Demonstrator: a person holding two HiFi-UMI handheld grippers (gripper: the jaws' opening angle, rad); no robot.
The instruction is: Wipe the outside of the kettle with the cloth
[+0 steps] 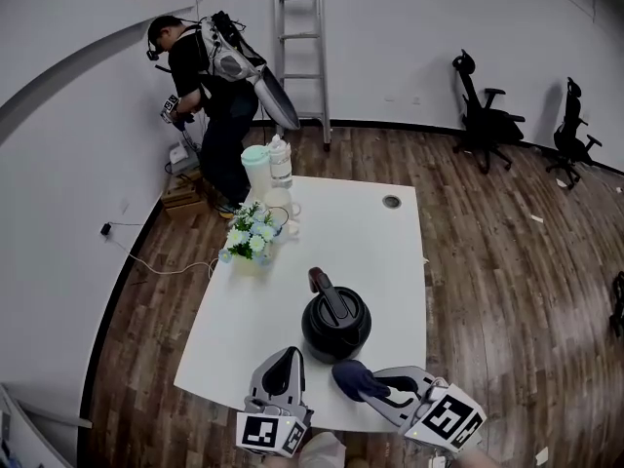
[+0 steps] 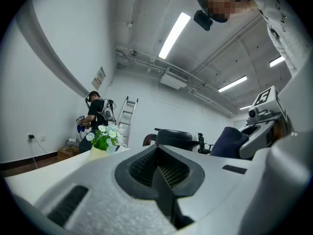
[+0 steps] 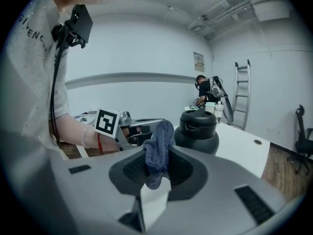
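A black kettle (image 1: 336,322) with a dark handle stands on the white table (image 1: 370,252) near its front edge. The kettle (image 3: 199,129) also shows ahead in the right gripper view, and its lid and handle (image 2: 171,136) rise beyond the left jaws. My right gripper (image 1: 369,385) is shut on a dark blue cloth (image 1: 355,378), held just in front of the kettle and to its right. The cloth (image 3: 159,148) stands bunched between the jaws. My left gripper (image 1: 284,366) is shut with nothing in it, just in front of the kettle's left side.
A vase of white and blue flowers (image 1: 251,239) sits on the table's left side, with a pale jug (image 1: 257,168), a bottle (image 1: 281,160) and a cup (image 1: 284,203) at the far end. A person (image 1: 210,96) stands by the wall near a ladder (image 1: 299,37). Two office chairs (image 1: 485,115) are at the right.
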